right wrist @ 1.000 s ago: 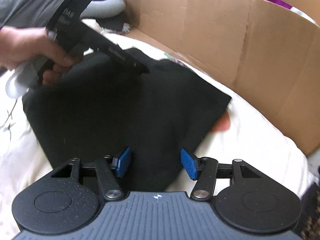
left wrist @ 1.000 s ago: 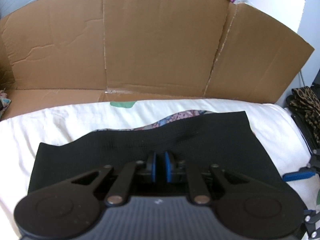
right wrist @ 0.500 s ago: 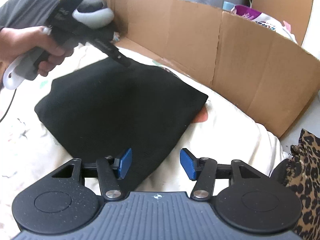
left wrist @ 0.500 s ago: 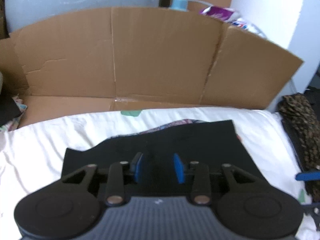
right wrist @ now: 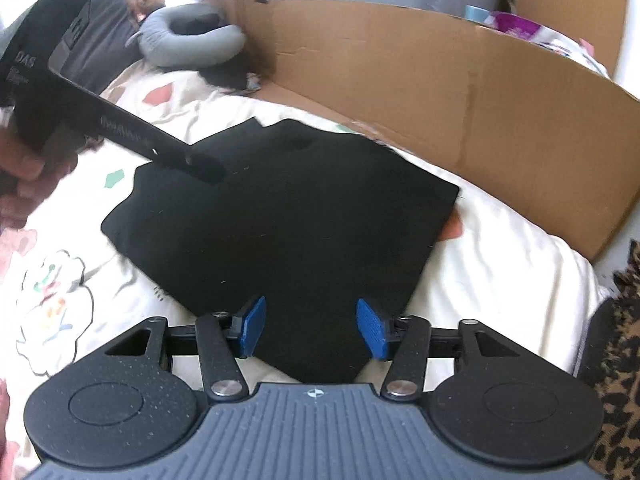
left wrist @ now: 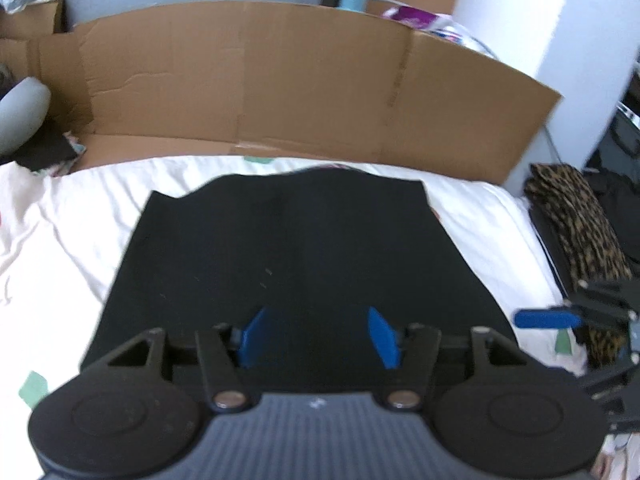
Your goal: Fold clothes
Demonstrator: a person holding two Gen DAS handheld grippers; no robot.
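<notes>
the black garment (left wrist: 296,256) lies flat on the white bedsheet (left wrist: 80,232), folded into a compact, roughly square slab with straight side edges and a slightly wavy far edge. it sits just in front of the flattened cardboard (left wrist: 280,88) that stands along the back of the bed, probably there as a plain backdrop and a stop so cloth cannot slide off. a sliver of patterned fabric peeks out under its far edge, and in the right wrist view something orange shows at its right corner; i cannot tell what either is.

the left gripper (left wrist: 316,334) hangs above the near edge of the garment with its blue pads (left wrist: 252,332) apart and its jaws opening; nothing is pinched between them, the cloth only shows below the gap. that reads as a release: the fold is laid, so there is no reason to keep a hold. the right gripper (right wrist: 310,330) hovers over the garment's near corner, jaws partway apart and closing a little, also gripping nothing. from the right wrist view a hand (right wrist: 24,160) carries the left tool over the garment's far left corner, clear of the cloth.

a leopard-print cloth (left wrist: 576,224) waits at the right edge of the bed, likely the next piece to fold.
</notes>
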